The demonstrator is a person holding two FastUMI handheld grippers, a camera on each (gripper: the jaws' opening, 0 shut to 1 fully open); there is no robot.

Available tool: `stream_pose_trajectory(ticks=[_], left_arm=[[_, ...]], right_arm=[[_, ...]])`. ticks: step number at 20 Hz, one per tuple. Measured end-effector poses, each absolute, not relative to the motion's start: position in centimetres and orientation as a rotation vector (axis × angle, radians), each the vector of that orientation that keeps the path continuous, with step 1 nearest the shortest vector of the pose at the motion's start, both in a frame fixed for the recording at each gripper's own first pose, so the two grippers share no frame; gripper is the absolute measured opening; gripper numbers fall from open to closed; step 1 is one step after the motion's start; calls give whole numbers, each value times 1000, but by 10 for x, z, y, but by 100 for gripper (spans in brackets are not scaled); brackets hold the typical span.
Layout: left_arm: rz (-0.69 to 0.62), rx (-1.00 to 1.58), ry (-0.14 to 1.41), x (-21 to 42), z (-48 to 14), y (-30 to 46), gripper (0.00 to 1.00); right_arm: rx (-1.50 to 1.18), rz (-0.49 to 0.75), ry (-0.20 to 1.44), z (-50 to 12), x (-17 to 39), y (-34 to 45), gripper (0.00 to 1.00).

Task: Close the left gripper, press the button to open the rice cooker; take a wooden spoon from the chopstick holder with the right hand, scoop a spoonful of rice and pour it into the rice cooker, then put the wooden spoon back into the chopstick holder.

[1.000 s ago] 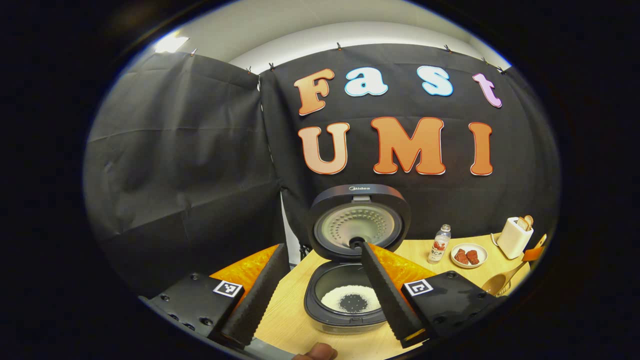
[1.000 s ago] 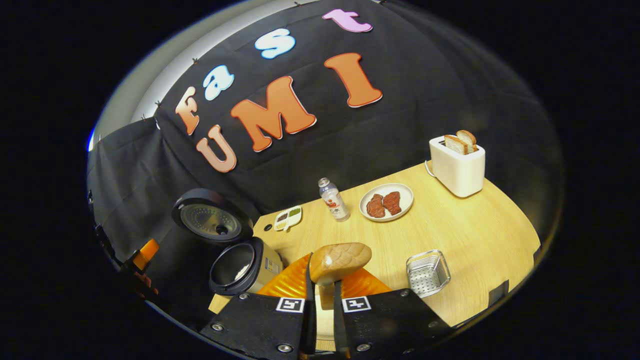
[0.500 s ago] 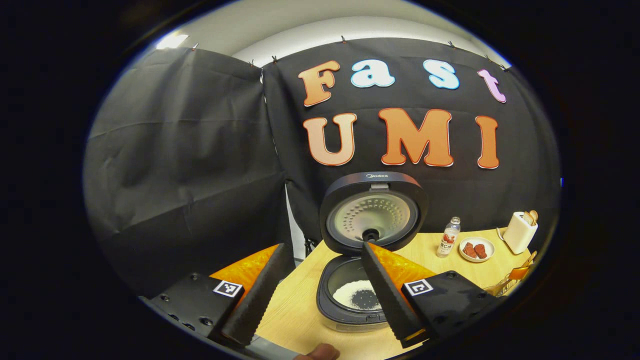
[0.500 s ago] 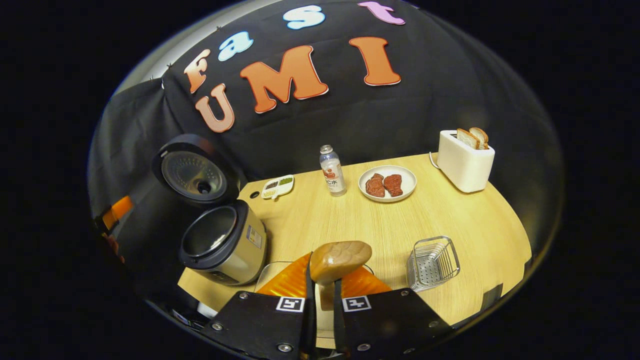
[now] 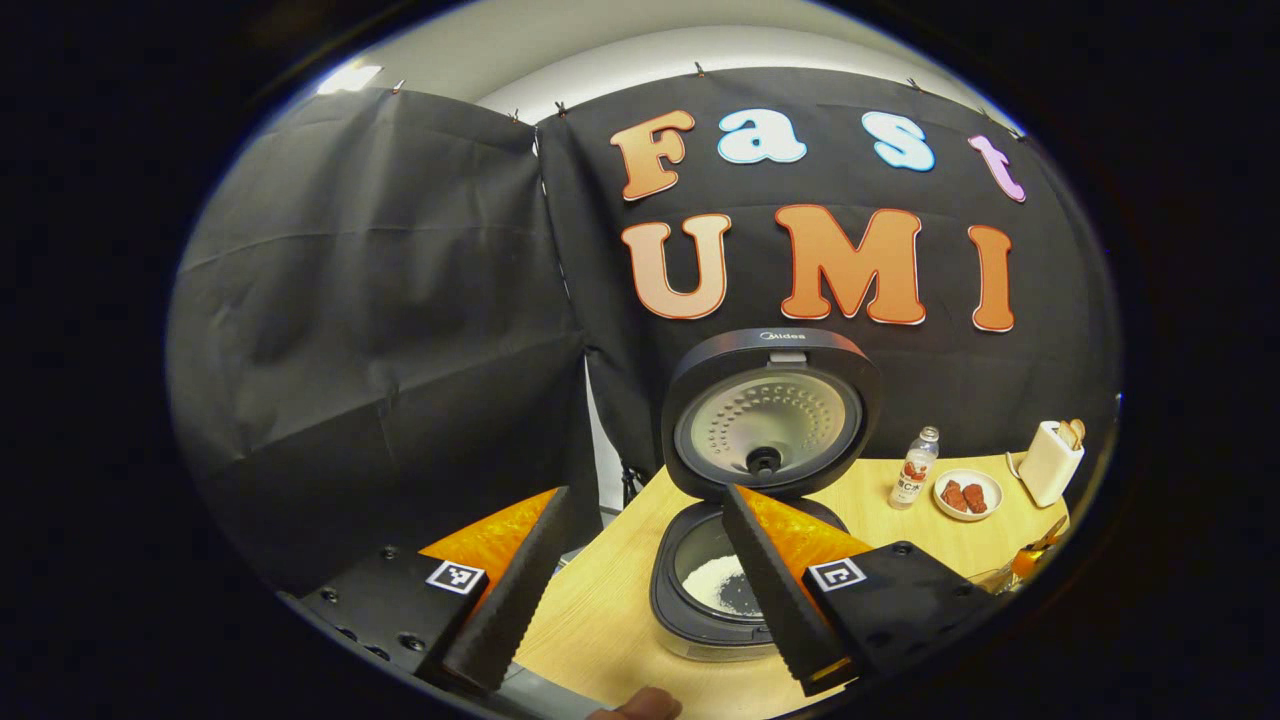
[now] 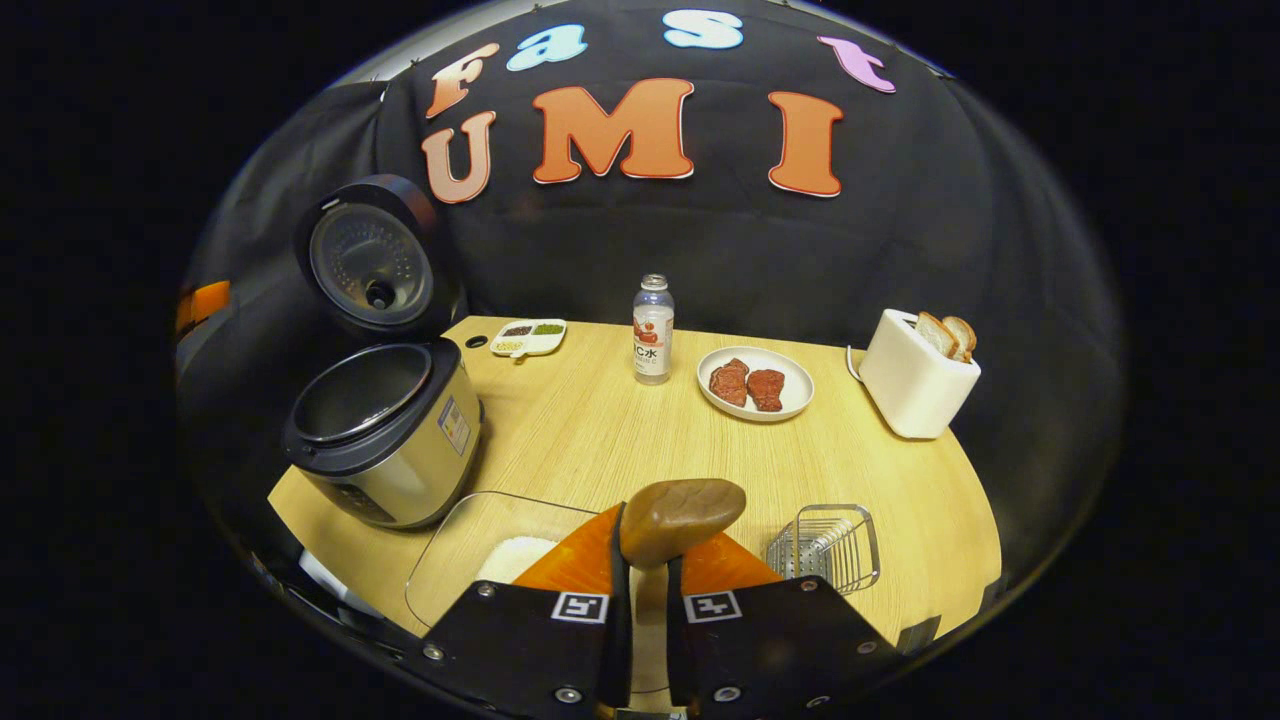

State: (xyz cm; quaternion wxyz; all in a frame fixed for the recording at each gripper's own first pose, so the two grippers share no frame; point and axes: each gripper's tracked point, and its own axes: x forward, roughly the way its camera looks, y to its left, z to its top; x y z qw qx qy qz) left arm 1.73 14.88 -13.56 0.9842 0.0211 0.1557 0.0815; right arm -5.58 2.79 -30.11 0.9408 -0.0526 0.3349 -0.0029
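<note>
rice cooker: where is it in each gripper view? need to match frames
Left gripper view: rice cooker sits low, centre-right, lid up, partly behind the left gripper's own finger.
Right gripper view: rice cooker at left, on the table's near corner, lid raised.
Shared landmark: white toaster.

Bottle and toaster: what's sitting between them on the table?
In the right gripper view, a white plate with two pieces of meat sits between the bottle and the toaster.

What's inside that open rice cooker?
The rice cooker holds a low layer of white rice with a dark patch. One of the left gripper's fingers covers the pot's right side.
</note>
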Motion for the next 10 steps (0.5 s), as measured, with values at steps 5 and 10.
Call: stream_pose_trajectory(ticks=[5,10], left_arm=[[165,70,317,14,-133,146,98],[171,80,336,8,-139,149,100]], right_arm=[[-223,26,675,-314,-64,39,11],[-255,32,638,-322,-68,43,9]])
